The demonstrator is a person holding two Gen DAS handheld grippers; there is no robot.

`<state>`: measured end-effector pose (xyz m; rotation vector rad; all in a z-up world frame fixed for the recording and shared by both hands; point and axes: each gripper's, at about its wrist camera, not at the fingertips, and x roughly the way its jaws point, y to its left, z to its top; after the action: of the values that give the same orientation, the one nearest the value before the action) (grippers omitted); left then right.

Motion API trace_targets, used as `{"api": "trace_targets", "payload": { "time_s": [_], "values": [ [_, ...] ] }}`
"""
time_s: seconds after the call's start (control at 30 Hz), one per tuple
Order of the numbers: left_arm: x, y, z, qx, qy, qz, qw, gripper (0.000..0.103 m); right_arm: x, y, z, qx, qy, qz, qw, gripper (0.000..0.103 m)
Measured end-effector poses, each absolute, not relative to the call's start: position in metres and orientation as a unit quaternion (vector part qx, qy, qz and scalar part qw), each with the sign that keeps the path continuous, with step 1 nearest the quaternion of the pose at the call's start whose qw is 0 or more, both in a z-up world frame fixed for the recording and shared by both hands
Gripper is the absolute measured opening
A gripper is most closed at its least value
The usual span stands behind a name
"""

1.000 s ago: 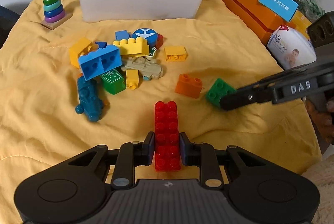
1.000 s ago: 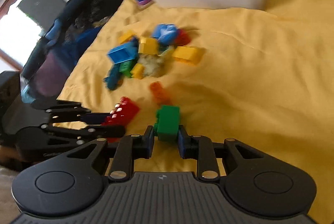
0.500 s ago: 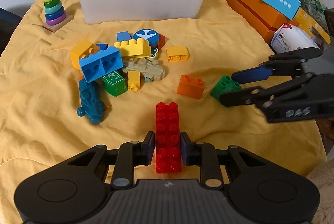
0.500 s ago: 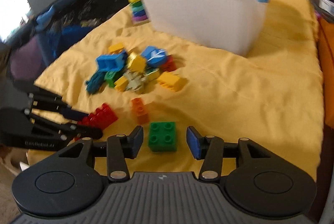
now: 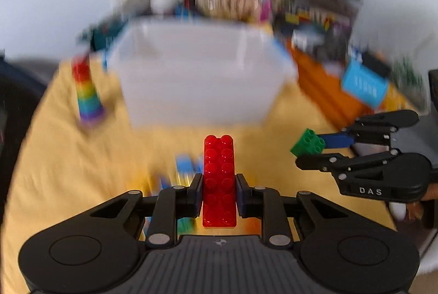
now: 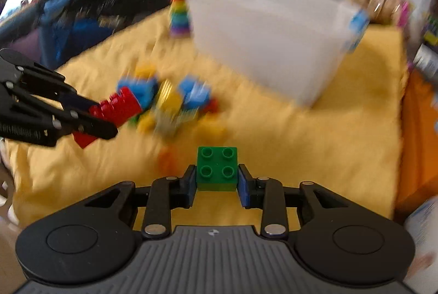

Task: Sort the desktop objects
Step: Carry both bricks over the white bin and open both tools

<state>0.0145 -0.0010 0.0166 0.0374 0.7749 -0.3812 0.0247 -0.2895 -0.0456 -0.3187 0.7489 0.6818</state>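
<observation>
We saw long red brick pinched in left claw | green square brick between right claw, jaws closing on it | both claws tilted down above yellow cloth

Desk was covered by yellow cloth. White bin stood on cloth, ahead of left hand-held gripper. Rainbow ring stacker stood ahead-left, just beside bin. Blurred brick pile lay ahead-left of right hand-held gripper.

Lighting: bright, even daylight; window glare upper left, right wrist view. Heavy motion blur on backgrounds; fisheye-curved, vignetted corners.
</observation>
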Motion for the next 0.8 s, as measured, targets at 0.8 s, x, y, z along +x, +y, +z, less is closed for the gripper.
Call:
{"api": "trace_targets", "payload": {
  "time_s": [0.8],
  "values": [
    [0.183,-0.03,0.011,0.076,0.368,-0.146,0.915,0.046,0.189,-0.243,-0.009,-0.107,0.362,0.219,0.9,0.04]
  ]
}}
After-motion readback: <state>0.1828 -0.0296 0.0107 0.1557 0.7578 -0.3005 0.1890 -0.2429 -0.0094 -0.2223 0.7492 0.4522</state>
